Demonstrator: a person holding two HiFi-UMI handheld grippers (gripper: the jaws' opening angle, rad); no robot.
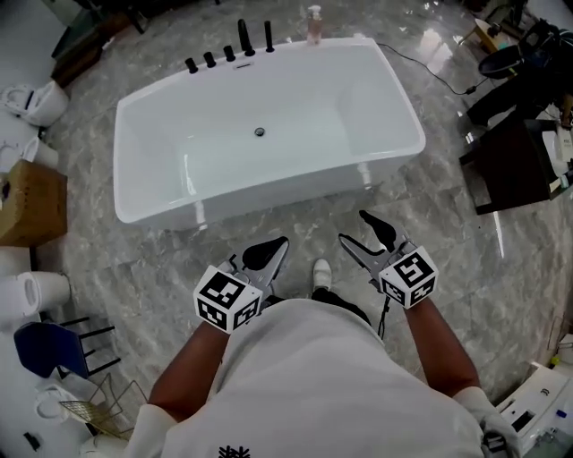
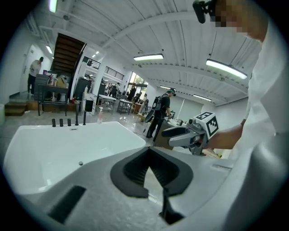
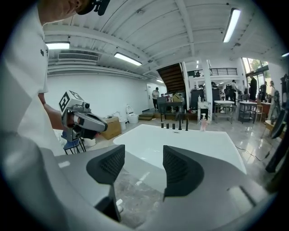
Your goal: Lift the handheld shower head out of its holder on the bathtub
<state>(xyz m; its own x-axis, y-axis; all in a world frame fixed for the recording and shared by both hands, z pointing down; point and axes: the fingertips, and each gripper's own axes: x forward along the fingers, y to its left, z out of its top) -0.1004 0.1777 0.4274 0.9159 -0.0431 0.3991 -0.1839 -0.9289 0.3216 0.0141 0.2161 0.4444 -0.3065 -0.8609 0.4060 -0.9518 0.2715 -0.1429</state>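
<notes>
A white bathtub [image 1: 394, 107] stands ahead of me on the marble floor. Along its far rim runs a row of black fittings [image 1: 229, 54]. Two slim, taller uprights [image 1: 243, 38] close the row; from here I cannot tell which is the handheld shower head. The same row shows small in the left gripper view [image 2: 76, 118] and the right gripper view [image 3: 180, 122]. Both grippers hang on the near side of the tub, well short of the fittings. My left gripper [image 1: 276, 245] [image 2: 148, 151] is shut and empty. My right gripper [image 1: 353, 228] [image 3: 143, 155] is open and empty.
A pink bottle [image 1: 314, 25] stands on the far rim, right of the fittings. A cardboard box [image 1: 31, 204] and white toilets [image 1: 31, 100] line the left side, with a blue stool [image 1: 45, 347] nearer. A dark table [image 1: 515, 161] stands at the right. People move about far behind.
</notes>
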